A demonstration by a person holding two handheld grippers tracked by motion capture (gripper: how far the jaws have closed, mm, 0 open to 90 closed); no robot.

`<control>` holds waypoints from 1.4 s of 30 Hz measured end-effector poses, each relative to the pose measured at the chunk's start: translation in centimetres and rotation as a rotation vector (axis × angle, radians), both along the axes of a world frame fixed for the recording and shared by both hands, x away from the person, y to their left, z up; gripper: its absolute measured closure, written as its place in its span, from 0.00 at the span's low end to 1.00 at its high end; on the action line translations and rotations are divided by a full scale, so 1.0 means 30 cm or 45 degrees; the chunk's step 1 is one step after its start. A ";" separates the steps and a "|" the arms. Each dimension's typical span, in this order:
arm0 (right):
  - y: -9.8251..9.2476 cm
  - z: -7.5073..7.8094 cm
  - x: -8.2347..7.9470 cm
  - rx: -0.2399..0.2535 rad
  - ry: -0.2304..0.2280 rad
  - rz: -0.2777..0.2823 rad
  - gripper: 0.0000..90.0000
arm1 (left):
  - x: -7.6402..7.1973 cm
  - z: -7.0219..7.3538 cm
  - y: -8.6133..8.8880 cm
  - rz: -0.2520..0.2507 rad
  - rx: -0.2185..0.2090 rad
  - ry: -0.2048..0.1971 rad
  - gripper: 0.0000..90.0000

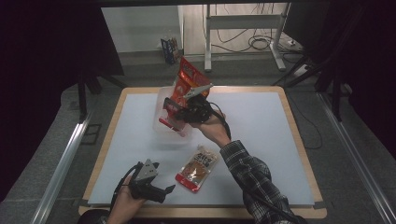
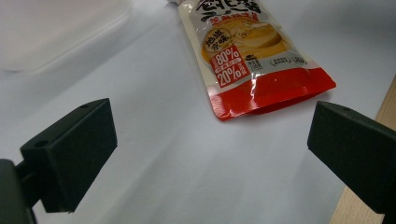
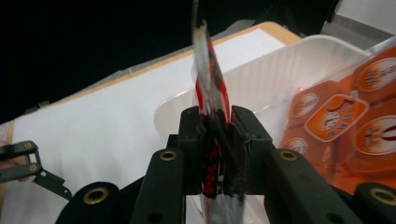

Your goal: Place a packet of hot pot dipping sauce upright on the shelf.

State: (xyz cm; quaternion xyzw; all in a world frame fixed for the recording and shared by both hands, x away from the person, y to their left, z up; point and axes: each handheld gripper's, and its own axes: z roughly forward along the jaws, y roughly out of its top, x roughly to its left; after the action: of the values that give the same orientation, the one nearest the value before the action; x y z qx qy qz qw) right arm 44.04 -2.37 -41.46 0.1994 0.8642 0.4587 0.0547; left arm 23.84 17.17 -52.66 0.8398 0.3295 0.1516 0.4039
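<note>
My right gripper point(image 1: 176, 112) is shut on a red pouch point(image 1: 171, 103) and holds it over a clear plastic bin point(image 1: 161, 122) at the far middle of the table. In the right gripper view the pouch point(image 3: 212, 107) stands edge-on between the pressed jaws point(image 3: 215, 128), above the bin point(image 3: 275, 79). An orange-red snack bag point(image 1: 188, 74) leans up out of the bin point(image 3: 345, 126). A second pouch point(image 1: 197, 169), tan with a red bottom, lies flat near the front. My left gripper point(image 1: 161, 189) rests open just left of it; its view shows that pouch point(image 2: 252, 51) beyond the spread jaws point(image 2: 212, 135).
The white table mat point(image 1: 261, 126) has a wooden border point(image 1: 299, 212). The wooden edge point(image 2: 369, 205) runs close by the left gripper's right jaw. A metal stand point(image 1: 243, 28) and cables sit on the floor beyond the table.
</note>
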 end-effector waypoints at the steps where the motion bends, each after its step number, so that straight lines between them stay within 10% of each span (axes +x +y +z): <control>1: 0.005 -0.012 -0.001 -0.005 0.005 0.007 0.86 | 0.000 0.000 0.000 -0.001 0.001 0.001 0.01; 18: 0.034 -0.062 -0.009 -0.066 0.032 0.035 0.86 | -0.001 -0.004 -0.008 -0.014 0.029 0.007 0.01; 42: -0.010 -0.074 -0.038 -0.144 -0.029 -0.017 0.33 | 0.001 -0.009 -0.013 -0.007 0.049 0.024 0.02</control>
State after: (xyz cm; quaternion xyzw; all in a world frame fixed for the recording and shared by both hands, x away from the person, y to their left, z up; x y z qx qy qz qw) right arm 42.90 -2.68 -43.69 0.1964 0.8867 0.4110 0.0787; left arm 23.88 16.79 -52.93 0.8498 0.3279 0.1487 0.3850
